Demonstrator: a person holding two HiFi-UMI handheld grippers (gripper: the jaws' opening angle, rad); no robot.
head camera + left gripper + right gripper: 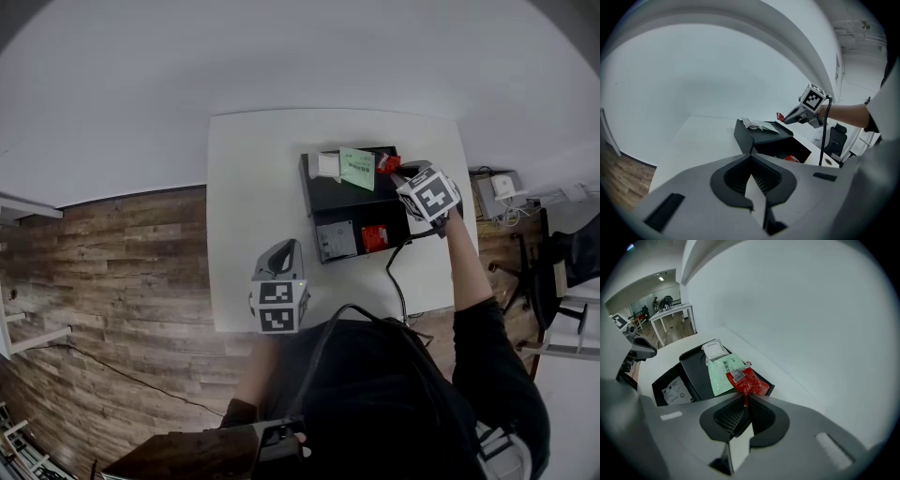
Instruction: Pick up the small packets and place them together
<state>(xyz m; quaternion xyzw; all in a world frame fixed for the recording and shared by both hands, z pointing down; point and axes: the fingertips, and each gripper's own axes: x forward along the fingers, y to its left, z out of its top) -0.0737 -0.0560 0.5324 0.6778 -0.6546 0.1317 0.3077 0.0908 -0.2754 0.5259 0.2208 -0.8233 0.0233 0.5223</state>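
A black two-level organizer (pixel 349 199) stands on the white table (pixel 253 187). On its top lie a white packet (pixel 328 165) and a green packet (pixel 358 169). My right gripper (pixel 397 172) hangs over the top's right end, shut on the tail of a red sauce packet (pixel 745 380) that dangles above the green packet (pixel 721 376). The lower compartment holds a white labelled packet (pixel 335 240) and another red packet (pixel 375 237). My left gripper (pixel 286 247) rests low over the table's near side, left of the organizer, jaws shut with nothing between them (pixel 751 157).
A black cable (pixel 398 281) trails from the right gripper across the table's near right. An office chair (pixel 562 253) and a box of gear (pixel 502 192) sit beyond the table's right edge. Wooden floor (pixel 122 272) lies to the left.
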